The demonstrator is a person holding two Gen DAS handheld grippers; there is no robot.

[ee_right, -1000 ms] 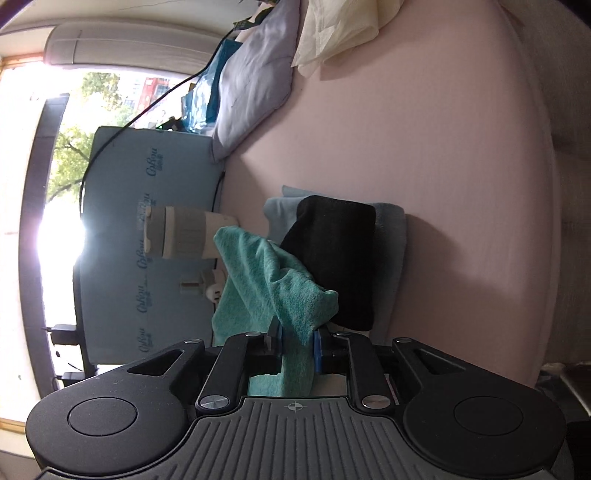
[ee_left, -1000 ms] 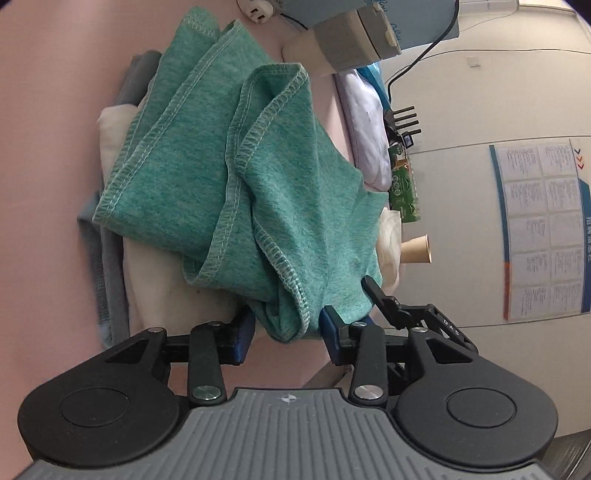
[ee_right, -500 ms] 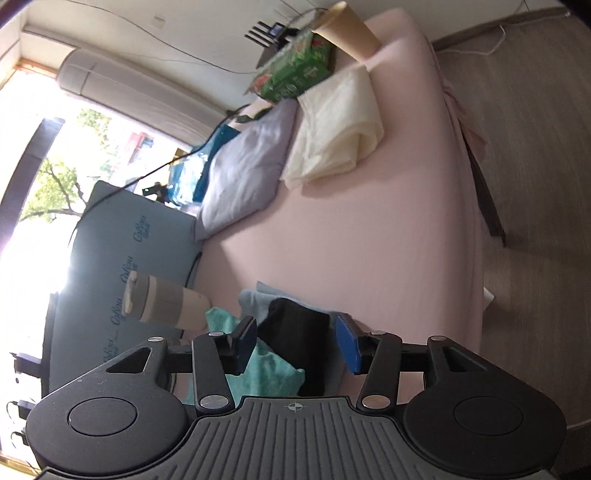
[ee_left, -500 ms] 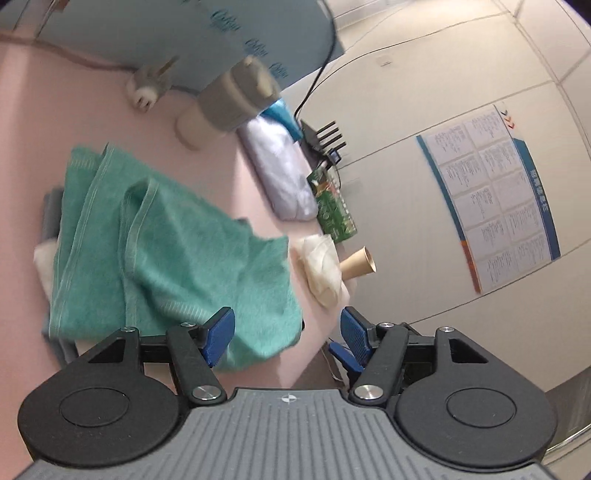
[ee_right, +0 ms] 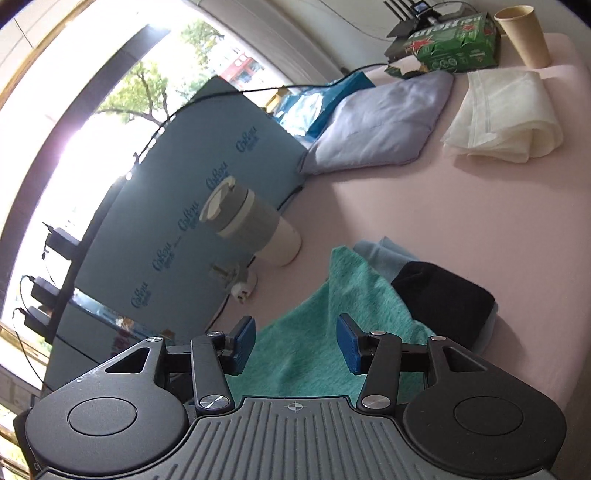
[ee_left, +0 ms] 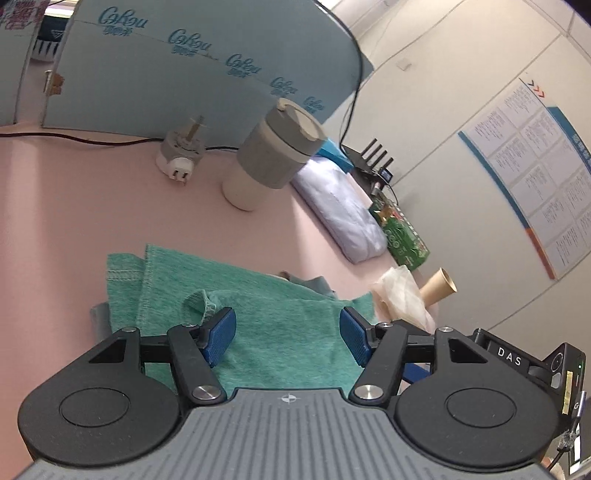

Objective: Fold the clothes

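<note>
A teal knit garment (ee_left: 258, 310) lies folded on the pink table (ee_left: 92, 221), on top of a small stack. My left gripper (ee_left: 286, 332) hovers above it, open, with nothing between the blue pads. In the right wrist view the same teal garment (ee_right: 332, 317) rests beside a folded black garment (ee_right: 443, 306) and a light blue one (ee_right: 380, 253) beneath. My right gripper (ee_right: 295, 343) is above the teal cloth, open and holding nothing.
A grey-lidded cup (ee_left: 269, 162) and a white plug adapter (ee_left: 181, 155) stand by the blue board (ee_left: 166, 74). Further off lie a lavender folded garment (ee_right: 384, 125), a cream cloth (ee_right: 506, 118), a green box (ee_right: 454, 40) and a paper cup (ee_right: 524, 33).
Both grippers let go of the teal garment, opened and rose away from it. The garment dropped from hanging bunched to lying flat on the stack. Both views rolled.
</note>
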